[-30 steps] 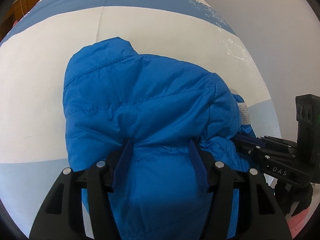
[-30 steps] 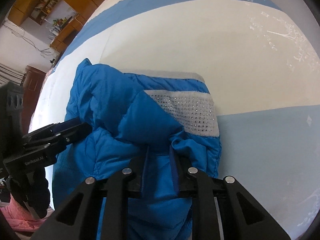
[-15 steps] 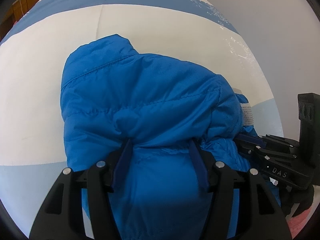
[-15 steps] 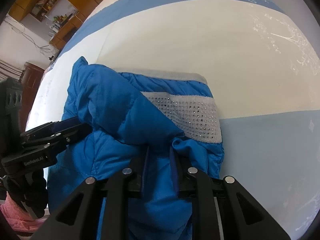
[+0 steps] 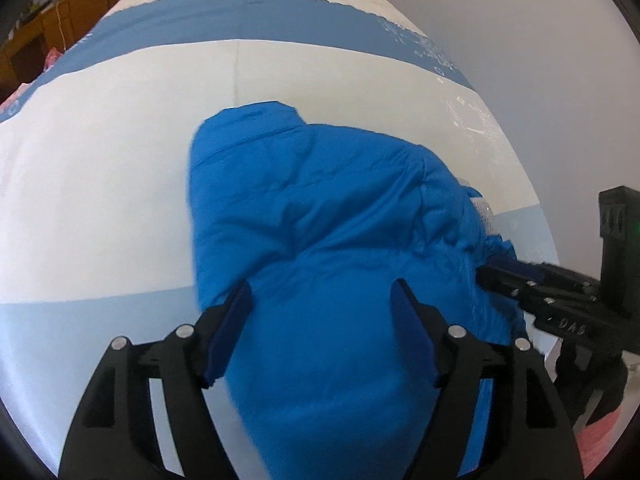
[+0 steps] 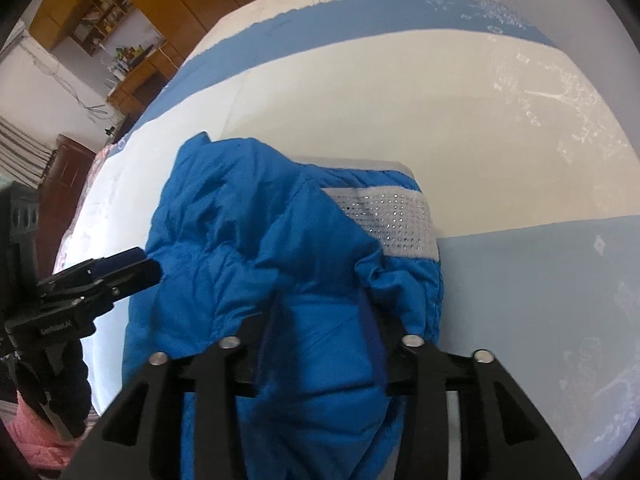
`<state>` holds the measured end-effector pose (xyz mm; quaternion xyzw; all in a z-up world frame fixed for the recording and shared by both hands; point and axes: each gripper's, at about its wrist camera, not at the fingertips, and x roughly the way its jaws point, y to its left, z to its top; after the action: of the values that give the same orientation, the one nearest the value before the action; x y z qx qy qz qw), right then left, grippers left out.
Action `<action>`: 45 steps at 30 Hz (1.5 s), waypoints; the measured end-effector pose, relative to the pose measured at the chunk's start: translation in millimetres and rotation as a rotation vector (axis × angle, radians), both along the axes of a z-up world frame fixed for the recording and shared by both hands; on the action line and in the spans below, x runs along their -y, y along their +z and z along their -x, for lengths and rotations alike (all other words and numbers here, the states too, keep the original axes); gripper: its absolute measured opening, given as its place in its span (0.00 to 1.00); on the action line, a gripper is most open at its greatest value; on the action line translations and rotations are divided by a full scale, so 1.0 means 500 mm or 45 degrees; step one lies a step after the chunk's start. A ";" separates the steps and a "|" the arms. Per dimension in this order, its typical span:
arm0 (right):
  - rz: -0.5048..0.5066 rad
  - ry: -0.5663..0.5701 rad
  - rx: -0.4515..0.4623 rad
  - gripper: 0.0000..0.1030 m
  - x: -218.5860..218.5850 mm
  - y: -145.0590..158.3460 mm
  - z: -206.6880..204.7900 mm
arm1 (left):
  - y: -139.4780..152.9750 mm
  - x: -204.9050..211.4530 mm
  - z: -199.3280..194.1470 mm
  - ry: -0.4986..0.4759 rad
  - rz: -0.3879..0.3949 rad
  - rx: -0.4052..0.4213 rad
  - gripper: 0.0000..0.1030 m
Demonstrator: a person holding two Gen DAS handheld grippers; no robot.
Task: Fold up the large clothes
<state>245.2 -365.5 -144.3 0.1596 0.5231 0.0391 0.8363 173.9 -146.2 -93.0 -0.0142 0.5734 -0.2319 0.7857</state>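
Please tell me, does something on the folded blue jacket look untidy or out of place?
Mostly tidy, but the blue jacket bundle is lumpy. Its grey dotted band shows at the far right corner, and the fabric below it bunches in loose wrinkles. Both claws, left and right, are opening around it.

Bed covered by a white sheet with dark blue and pale blue bands (image 5: 120,184). Plain pale wall (image 5: 540,40) along its far side. Orange-brown wooden cabinets with cluttered open shelves (image 6: 104,8) beyond. Pink fabric (image 6: 36,432) at lower left edge.
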 end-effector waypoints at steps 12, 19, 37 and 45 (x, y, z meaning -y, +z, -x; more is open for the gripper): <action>0.102 -0.023 0.010 0.75 0.013 0.031 0.067 | 0.031 -0.106 0.072 0.080 0.038 0.013 0.81; -0.113 -0.059 -0.039 0.80 0.062 -0.004 0.076 | 0.030 -0.115 0.089 0.058 0.054 0.001 0.84; -0.702 0.010 -0.094 0.96 0.118 -0.151 0.044 | -0.078 -0.112 0.054 -0.025 0.243 -0.200 0.89; -0.775 0.044 -0.112 0.97 0.104 -0.183 0.014 | -0.141 -0.088 0.034 -0.032 0.421 -0.318 0.97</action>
<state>238.1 -417.4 -235.7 0.3955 0.5255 0.2012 0.7259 157.0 -102.4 -163.5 -0.1644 0.6207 -0.3290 0.6924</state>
